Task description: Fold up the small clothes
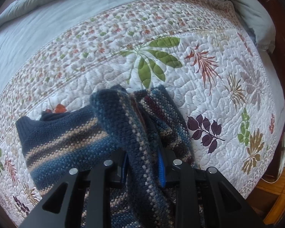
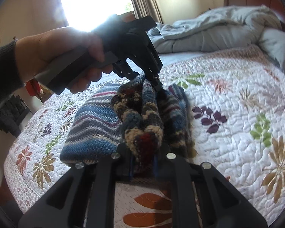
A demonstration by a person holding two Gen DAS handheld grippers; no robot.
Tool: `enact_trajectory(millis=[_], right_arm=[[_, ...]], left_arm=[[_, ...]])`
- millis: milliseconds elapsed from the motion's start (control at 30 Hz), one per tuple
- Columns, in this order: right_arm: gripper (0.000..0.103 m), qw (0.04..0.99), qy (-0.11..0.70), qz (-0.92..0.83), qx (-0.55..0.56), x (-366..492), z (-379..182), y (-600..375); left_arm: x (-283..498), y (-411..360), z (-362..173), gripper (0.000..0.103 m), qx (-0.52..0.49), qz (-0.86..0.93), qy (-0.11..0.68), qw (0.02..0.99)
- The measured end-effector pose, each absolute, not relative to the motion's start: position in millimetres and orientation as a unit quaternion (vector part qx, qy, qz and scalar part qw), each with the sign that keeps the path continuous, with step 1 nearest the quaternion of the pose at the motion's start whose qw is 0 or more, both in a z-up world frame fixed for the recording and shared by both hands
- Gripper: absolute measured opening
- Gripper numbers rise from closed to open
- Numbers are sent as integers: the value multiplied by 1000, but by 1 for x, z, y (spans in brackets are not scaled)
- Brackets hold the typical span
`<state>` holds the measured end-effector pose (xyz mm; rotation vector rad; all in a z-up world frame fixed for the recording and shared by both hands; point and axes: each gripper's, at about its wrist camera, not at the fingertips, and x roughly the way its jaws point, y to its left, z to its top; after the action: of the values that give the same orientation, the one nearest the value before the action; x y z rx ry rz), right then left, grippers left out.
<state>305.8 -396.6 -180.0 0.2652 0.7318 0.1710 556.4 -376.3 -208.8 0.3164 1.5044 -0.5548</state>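
A small striped knit sweater in navy, blue, tan and maroon lies on the quilted bed. My left gripper is shut on a bunched fold of it, lifted a little above the quilt. In the right wrist view the same sweater is gathered in the middle. My right gripper is shut on its near bunched edge. The left gripper, held by a hand, pinches the sweater's far edge from above.
A white quilt with leaf prints covers the bed. A crumpled pale blue duvet and pillow lie at the head. A bright window is behind. The wooden bed frame and floor show at the right.
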Motion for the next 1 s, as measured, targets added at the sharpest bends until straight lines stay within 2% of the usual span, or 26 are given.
enact_trajectory(millis=[67,100,200,233,267,333,400,467,500,533,567,767,833,900,933,967,1000], right_arm=[[15,915,364,90,148,308,-186,-404],[15,911,369,96,155,309,-190,-406],[24,903,382,99,171,310,-198,-410],[32,902,385,96,172,309,-200,-412],[48,900,390,92,168,308,-201,-413],[63,902,395,81,158,303,-203,-417],[63,906,387,68,157,294,-198,-430],[57,909,378,60,166,288,-192,-443],[52,911,375,56,160,286,-188,-447],[42,916,368,57,153,286,-181,-450],[39,917,362,63,154,288,-175,-451],[39,900,350,190,177,342,-150,-423],[39,876,377,232,193,367,-161,-413],[34,852,410,250,210,387,-180,-410],[24,844,428,247,208,394,-191,-411],[7,844,441,231,199,400,-201,-415],[0,842,452,214,200,405,-212,-426]], left_arm=[[555,-378,-212,27,144,-247,670,685],[555,-378,-213,32,140,-248,670,686],[553,-382,-208,55,135,-259,658,694],[551,-384,-203,62,137,-265,653,697],[550,-386,-197,67,137,-274,645,700],[547,-385,-177,73,129,-289,630,709],[546,-376,-154,81,107,-302,611,724],[540,-351,-125,89,72,-312,582,748],[534,-340,-116,90,57,-318,571,755],[525,-323,-107,91,41,-326,559,762],[520,-313,-103,91,35,-329,553,765],[446,-243,-116,93,27,-329,495,804],[428,-227,-135,93,32,-314,489,813],[417,-218,-152,93,39,-294,479,826],[413,-215,-164,93,54,-275,473,835],[412,-214,-174,93,64,-259,475,839],[414,-213,-187,93,72,-240,481,840]])
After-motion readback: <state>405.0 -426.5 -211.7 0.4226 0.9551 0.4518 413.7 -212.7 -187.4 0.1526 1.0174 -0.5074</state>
